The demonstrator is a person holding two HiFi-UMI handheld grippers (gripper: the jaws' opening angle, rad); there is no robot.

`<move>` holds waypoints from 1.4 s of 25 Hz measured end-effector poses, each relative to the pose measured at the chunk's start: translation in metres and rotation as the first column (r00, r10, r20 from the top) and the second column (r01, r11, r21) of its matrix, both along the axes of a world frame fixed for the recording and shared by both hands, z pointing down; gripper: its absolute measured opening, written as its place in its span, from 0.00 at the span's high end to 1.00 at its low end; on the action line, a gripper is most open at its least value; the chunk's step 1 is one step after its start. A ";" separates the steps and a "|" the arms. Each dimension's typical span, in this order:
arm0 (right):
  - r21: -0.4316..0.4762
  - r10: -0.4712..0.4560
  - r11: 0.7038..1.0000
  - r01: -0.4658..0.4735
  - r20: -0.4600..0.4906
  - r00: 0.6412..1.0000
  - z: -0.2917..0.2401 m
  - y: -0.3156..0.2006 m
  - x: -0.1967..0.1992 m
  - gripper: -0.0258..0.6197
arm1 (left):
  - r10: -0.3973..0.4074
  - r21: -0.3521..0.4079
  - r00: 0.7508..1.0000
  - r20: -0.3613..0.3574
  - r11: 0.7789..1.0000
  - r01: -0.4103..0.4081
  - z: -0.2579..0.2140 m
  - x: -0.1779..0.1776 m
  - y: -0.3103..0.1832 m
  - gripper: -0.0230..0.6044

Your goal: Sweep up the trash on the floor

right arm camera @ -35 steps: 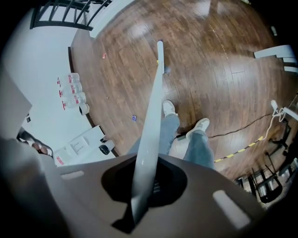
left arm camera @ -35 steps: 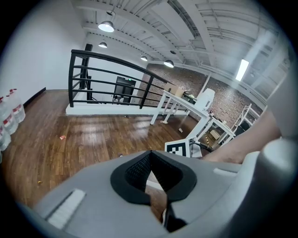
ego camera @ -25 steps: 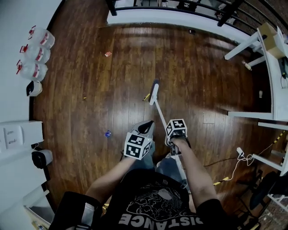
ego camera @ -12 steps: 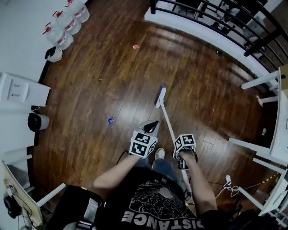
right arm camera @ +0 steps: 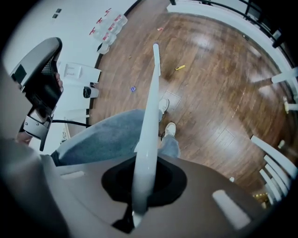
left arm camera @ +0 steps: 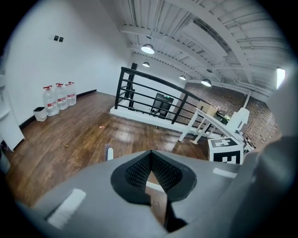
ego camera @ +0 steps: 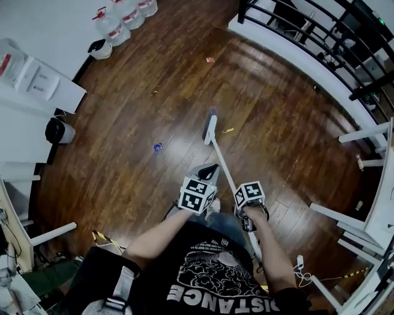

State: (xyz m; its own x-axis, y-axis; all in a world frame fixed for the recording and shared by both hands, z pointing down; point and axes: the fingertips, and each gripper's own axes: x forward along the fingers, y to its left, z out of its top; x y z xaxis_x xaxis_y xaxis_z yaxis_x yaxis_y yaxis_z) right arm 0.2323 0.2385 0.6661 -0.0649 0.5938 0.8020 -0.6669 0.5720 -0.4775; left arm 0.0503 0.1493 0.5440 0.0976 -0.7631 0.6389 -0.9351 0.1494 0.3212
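My right gripper (ego camera: 247, 213) is shut on the white handle (ego camera: 224, 165) of a broom, whose head (ego camera: 209, 128) rests on the wooden floor ahead of the person's feet. In the right gripper view the handle (right arm camera: 148, 125) runs up from the jaws to the broom head (right arm camera: 156, 49). A yellow scrap (ego camera: 228, 130) lies just right of the head. A blue scrap (ego camera: 157, 147) lies to its left, and a reddish scrap (ego camera: 210, 59) and a tiny yellow bit (ego camera: 155, 92) lie farther off. My left gripper (ego camera: 208, 172) is shut and empty, left of the handle.
Water jugs (ego camera: 126, 12) and a small bin (ego camera: 100, 48) stand by the far wall, with a white cabinet (ego camera: 40, 83) and a black bin (ego camera: 60, 131) at the left. A black railing (ego camera: 308, 34) runs along the back right. White table legs (ego camera: 366, 132) and cables (ego camera: 301, 264) are at the right.
The head view has swung round to the left. The yellow scrap that lay at the broom head's left now lies at its right. Both grippers keep their hold and state.
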 end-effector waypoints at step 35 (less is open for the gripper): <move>-0.162 -0.534 0.838 0.521 -0.054 0.843 0.035 0.210 -0.207 0.96 | -0.501 -0.043 0.865 -0.025 0.865 0.500 0.020 -0.219 0.283 0.96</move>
